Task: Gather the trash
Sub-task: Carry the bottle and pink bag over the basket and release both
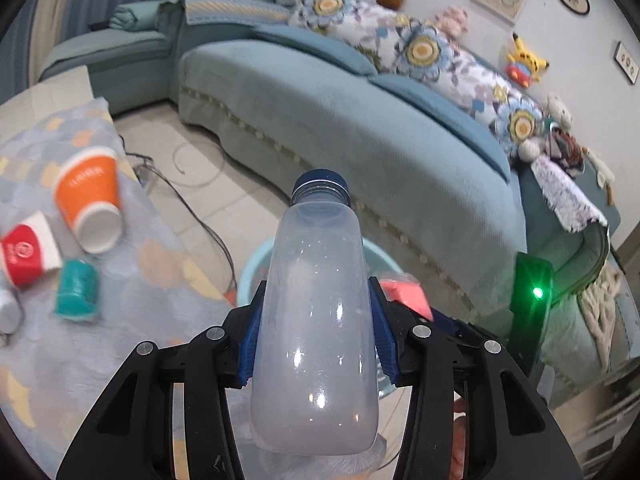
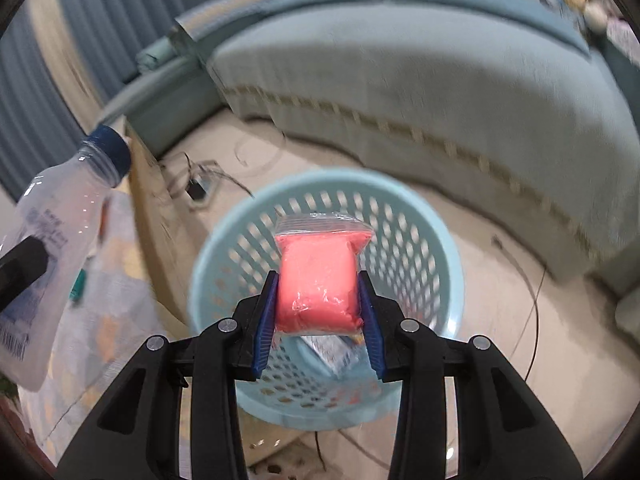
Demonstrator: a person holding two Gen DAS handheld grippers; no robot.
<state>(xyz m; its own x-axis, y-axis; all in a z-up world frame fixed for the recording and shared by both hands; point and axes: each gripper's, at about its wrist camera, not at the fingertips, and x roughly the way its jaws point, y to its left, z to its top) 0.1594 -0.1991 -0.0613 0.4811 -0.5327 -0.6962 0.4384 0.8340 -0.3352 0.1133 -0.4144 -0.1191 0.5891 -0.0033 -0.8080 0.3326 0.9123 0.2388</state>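
One wrapper (image 2: 334, 350) lies in the basket (image 2: 448, 248); right tool (image 2: 318, 300) grips a pink packet (image 2: 318, 280).

Curved teal sofa (image 1: 360, 128) (floral cushions (image 1: 420, 50)), beige tiled floor (image 1: 208, 168), blue curtains (image 2: 80, 40)

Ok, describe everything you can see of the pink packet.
The pink packet is a soft-looking coral-pink block sealed in a clear, crinkled zip bag, with the empty zip end sticking up past the fill. The right gripper is shut on it, its blue pads pressing both sides. It is held in the air directly over the open light-blue basket, touching nothing else. The left view shows only one corner behind the bottle.
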